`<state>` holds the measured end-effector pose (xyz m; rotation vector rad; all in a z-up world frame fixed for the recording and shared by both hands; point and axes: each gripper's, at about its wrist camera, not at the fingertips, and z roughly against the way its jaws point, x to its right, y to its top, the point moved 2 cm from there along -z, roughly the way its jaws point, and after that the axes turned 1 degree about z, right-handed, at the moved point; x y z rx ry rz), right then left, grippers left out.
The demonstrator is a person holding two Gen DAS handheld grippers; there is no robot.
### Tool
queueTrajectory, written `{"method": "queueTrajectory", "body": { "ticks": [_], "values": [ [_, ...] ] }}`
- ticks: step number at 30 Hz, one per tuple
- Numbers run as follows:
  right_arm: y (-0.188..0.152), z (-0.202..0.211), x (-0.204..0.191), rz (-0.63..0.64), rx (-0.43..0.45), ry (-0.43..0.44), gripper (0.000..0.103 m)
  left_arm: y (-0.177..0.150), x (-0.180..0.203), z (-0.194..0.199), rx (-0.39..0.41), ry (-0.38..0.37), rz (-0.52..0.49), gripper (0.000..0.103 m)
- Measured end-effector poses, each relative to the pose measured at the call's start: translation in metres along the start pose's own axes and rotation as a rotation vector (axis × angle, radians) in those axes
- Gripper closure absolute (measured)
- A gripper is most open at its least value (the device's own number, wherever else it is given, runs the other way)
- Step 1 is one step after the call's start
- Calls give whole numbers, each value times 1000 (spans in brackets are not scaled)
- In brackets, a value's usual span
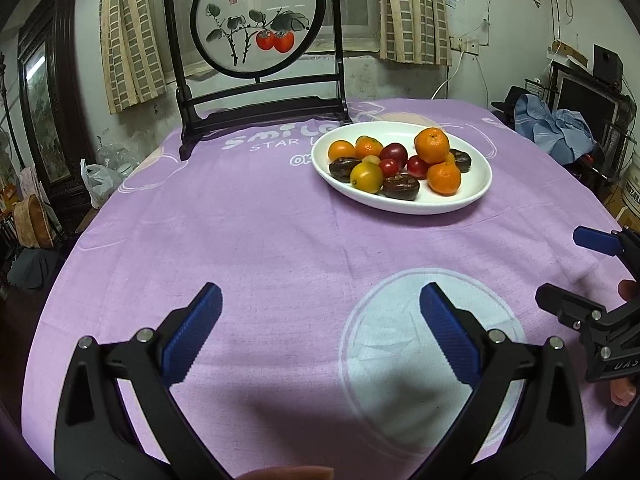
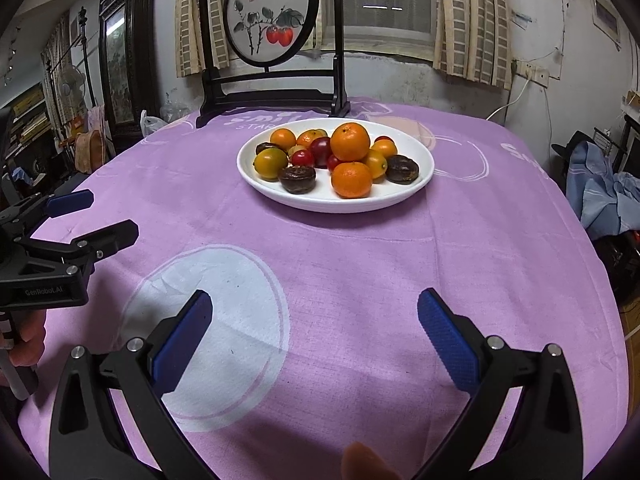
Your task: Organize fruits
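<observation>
My left gripper [image 1: 320, 312] and right gripper [image 2: 314, 316] both gape wide, gripping nothing; the white plate [image 2: 416, 186] of fruit [image 2: 350, 142] sits well ahead of both.

We cannot read the full white lettering [image 1: 272, 142] on the tabletop cloth: the plate [image 1: 472, 196] and the painted screen's stand [image 1: 264, 110] cover part of it. Fruits at the back of the pile hide behind the front oranges [image 2: 351, 179]. The right tool [image 1: 600, 280] is cut by the frame edge.
</observation>
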<state>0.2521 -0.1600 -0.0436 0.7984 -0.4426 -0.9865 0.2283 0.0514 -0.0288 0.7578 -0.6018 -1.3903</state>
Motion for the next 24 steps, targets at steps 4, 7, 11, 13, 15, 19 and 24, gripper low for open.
{"method": "queueTrajectory", "body": {
  "ticks": [4,7,11,13,15,19,24],
  "values": [
    [0,0,2,-12,4,0,1,0,0,0,1,-2,-2,2],
    [0,0,4,-17,3,-4,1,-1,1,-1,-1,-4,-7,2],
    [0,0,4,-21,2,-5,1,-1,1,-1,-3,-7,-5,2],
    [0,0,4,-19,2,-7,1,-2,0,-1,-5,-9,2,2],
    [1,0,4,-18,4,-7,1,-2,-1,-2,-10,-13,10,2],
    [0,0,4,-17,3,-9,1,-1,-2,-2,-9,-9,14,2],
    [0,0,3,-16,3,-12,1,-1,-4,-3,-16,-5,21,2]
  ]
}}
